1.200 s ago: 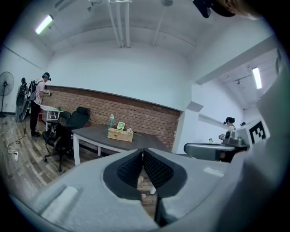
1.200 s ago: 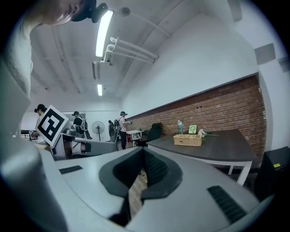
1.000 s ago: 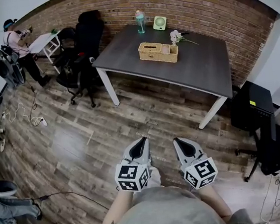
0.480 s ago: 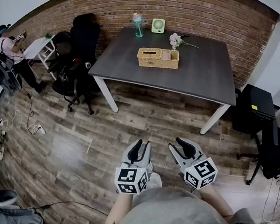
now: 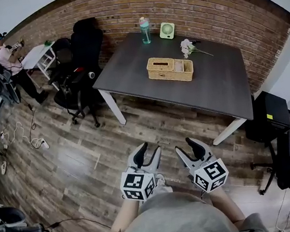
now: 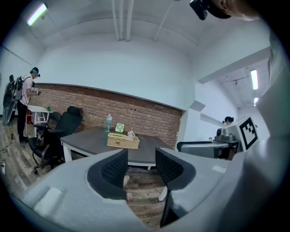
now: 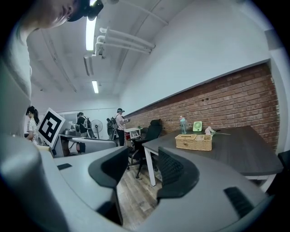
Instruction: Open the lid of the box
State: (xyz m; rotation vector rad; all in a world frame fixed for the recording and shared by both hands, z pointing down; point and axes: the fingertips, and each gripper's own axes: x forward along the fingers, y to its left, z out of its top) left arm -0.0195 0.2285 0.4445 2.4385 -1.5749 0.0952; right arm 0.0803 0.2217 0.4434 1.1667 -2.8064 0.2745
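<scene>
The box (image 5: pixel 169 69) (wicker) sits near the middle of the table (image 5: pixel 219 80), well ahead of both grippers. The left gripper (image 5: pixel 149 149) and right gripper (image 5: pixel 186 144) hover side by side over the floor (image 5: pixel 87 156), pointing toward the table. The jaws of both have just been opening and stand wide, with nothing between them.
</scene>
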